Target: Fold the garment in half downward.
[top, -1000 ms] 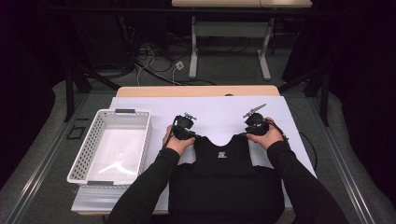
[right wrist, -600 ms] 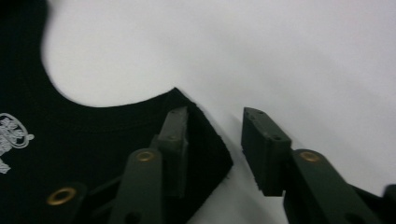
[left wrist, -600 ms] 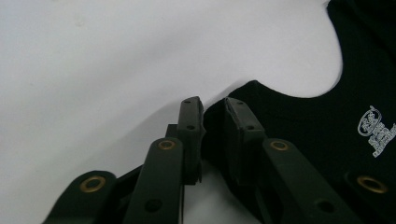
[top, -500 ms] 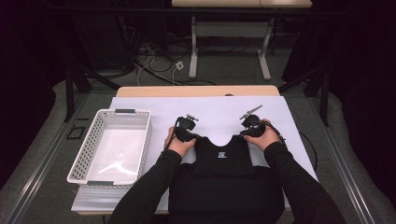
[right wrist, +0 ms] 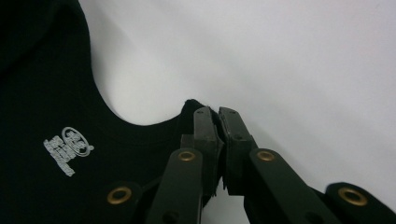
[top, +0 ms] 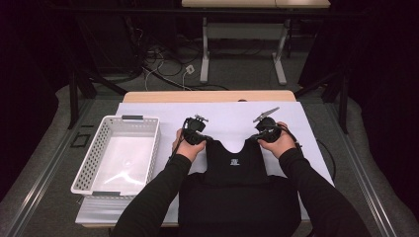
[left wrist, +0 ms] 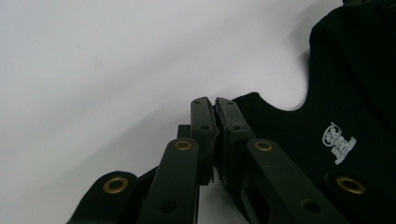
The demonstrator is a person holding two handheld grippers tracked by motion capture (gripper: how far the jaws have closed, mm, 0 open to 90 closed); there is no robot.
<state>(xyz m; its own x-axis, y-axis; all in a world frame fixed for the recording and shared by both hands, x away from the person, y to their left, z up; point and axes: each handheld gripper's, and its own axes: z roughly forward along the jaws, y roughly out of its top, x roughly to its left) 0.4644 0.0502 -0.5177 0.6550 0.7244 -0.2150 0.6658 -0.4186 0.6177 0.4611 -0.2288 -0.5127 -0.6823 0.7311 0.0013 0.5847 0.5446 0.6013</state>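
A black sleeveless top (top: 237,182) lies flat on the white-covered counter (top: 227,116), its neck end away from the person, with a white perforated basket (top: 118,154) just beside it to the left. The left gripper (left wrist: 215,108) has just been closing, and its fingers now pinch the tip of the left shoulder strap; the right gripper (right wrist: 215,116) has done likewise on the right strap, cloth showing between its fingers too. The step in hand looks like securing both shoulders; the next move probably calls for lifting or folding the two corners together, evenly, so the fabric does not slip. A small white printed logo (left wrist: 339,143) sits below the neckline; its lettering is too small to read.
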